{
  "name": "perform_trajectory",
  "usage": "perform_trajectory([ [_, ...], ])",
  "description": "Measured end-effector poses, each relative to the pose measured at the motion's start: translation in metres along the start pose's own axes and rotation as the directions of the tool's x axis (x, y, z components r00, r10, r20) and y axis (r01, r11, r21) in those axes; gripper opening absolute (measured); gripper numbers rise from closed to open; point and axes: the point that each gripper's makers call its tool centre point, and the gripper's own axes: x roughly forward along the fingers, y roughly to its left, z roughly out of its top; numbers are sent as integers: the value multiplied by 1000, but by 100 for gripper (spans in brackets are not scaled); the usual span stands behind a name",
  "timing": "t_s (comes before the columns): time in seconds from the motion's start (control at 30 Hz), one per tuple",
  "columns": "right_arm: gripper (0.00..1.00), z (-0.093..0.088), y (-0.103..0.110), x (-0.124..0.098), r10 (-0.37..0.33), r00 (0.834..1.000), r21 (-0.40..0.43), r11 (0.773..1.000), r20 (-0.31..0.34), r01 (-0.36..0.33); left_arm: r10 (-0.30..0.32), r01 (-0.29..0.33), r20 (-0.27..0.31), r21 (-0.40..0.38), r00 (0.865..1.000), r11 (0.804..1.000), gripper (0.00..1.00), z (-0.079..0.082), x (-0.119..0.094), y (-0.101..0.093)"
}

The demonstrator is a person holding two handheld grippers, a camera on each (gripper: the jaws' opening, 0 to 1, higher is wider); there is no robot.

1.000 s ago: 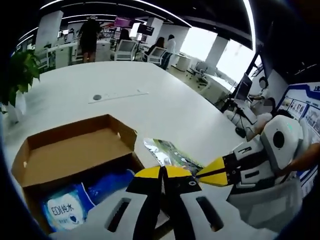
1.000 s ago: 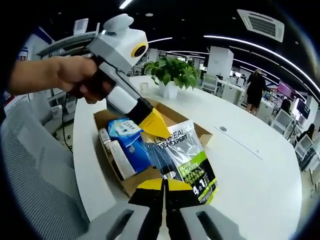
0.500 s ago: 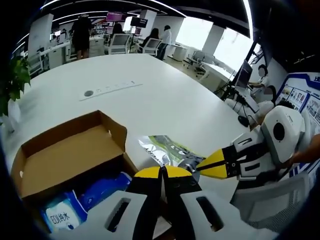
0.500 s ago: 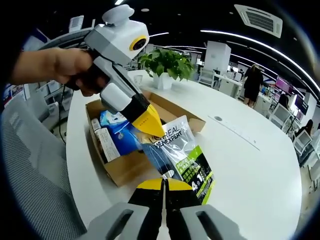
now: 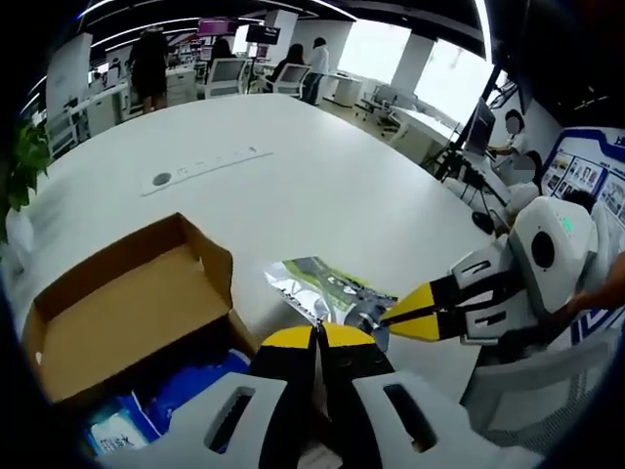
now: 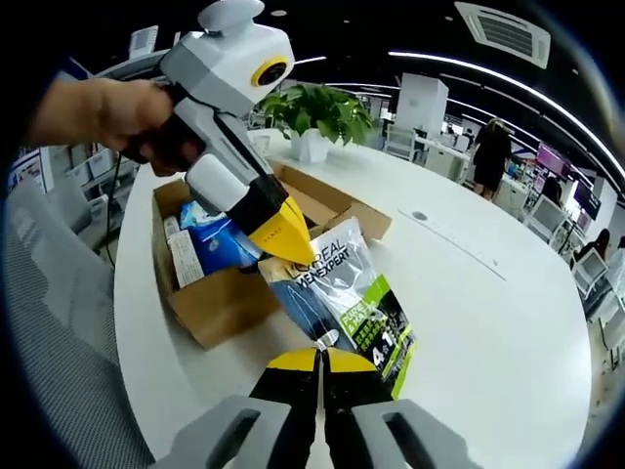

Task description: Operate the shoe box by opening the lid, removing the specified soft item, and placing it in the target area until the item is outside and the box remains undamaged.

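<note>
The open cardboard shoe box (image 5: 117, 293) (image 6: 210, 303) stands on the white table with a blue wipes pack (image 5: 117, 430) (image 6: 220, 244) inside. A silver, green and black soft pouch (image 5: 327, 288) (image 6: 347, 303) hangs tilted just outside the box, over the table. My right gripper (image 6: 320, 358) (image 5: 386, 315) is shut on the pouch's lower edge. My left gripper (image 5: 315, 335) (image 6: 290, 252), held by a hand (image 6: 117, 117), is shut at the pouch's upper corner.
The white table (image 5: 293, 195) stretches wide beyond the box, with a socket strip (image 5: 200, 166) set in it. A potted plant (image 6: 317, 112) stands behind the box. A grey mesh chair (image 6: 59, 342) is at the table's near edge. People stand far off.
Both grippers have carried the pouch away from the box and out over the table. The box now sits further left in the right gripper view.
</note>
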Motion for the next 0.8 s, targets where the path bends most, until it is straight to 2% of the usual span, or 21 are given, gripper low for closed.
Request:
perform_trajectory([
  [0.23,0,-6,-3,8,-1,1000,35,999,5,1,9,-9,-16,3,1000,1000,0,-3,6,4],
  [0.53,0,-8,-1,13,5,1000,124,992,31,-9,22,-22,-17,8,1000,1000,2,-3,7,7],
  [0.8,0,-7,-5,19,-8,999,159,987,40,2,35,-35,-4,31,999,999,11,-1,-1,10],
])
